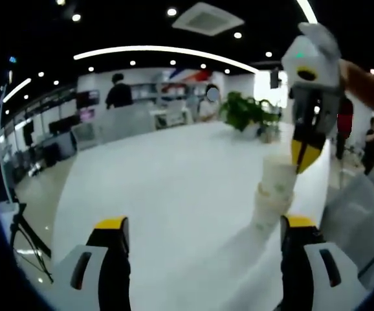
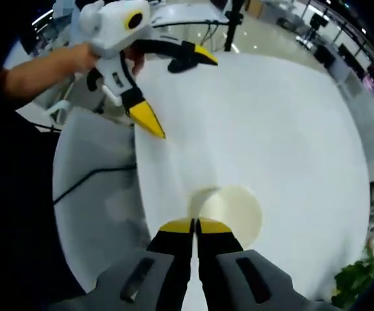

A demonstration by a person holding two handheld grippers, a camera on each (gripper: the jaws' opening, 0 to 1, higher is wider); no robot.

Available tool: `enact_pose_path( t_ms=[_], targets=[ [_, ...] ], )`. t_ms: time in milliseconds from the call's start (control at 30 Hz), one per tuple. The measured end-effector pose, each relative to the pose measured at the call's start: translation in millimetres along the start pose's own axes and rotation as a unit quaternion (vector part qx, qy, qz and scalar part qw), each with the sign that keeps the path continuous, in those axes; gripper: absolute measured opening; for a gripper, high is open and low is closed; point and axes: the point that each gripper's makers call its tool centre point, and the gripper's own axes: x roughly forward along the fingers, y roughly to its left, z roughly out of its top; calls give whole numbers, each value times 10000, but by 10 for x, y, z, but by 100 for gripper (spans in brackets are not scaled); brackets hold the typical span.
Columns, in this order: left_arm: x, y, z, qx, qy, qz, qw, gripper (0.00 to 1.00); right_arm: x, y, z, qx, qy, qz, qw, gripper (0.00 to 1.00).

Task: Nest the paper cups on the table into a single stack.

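Cups of pale white paper, already nested into a leaning stack (image 1: 274, 194), stand on the round white bench (image 1: 174, 188) toward the right of the left gripper view, the stack's long axis rising roughly upright with a slight tilt. The left claw (image 1: 203, 228) is spread wide with nothing between its jaws; the stack lies ahead of it and to the right, just past its right jaw. Above the stack, the right claw (image 1: 303, 155) comes down along that same axis, its yellow tips at the top cup's rim. In the right gripper view, the right claw (image 2: 195, 226) looks pinched on the near rim of the top cup (image 2: 229, 208), seen from above. So the right claw is nearer.
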Motion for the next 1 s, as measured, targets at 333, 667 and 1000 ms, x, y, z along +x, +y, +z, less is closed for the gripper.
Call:
enact_pose_path(
  t_ms=[333, 667, 1000],
  targets=[
    [7, -18, -21, -13, 27, -8, 10000, 94, 207, -7, -90, 121, -38, -10, 9999, 0],
    [39, -51, -23, 0, 58, -39, 10000, 94, 332, 24, -152, 86, 1, -4, 10000, 0],
    [39, -77, -51, -5, 96, -47, 9999, 94, 383, 65, -158, 184, -110, 56, 9998, 0]
  ],
)
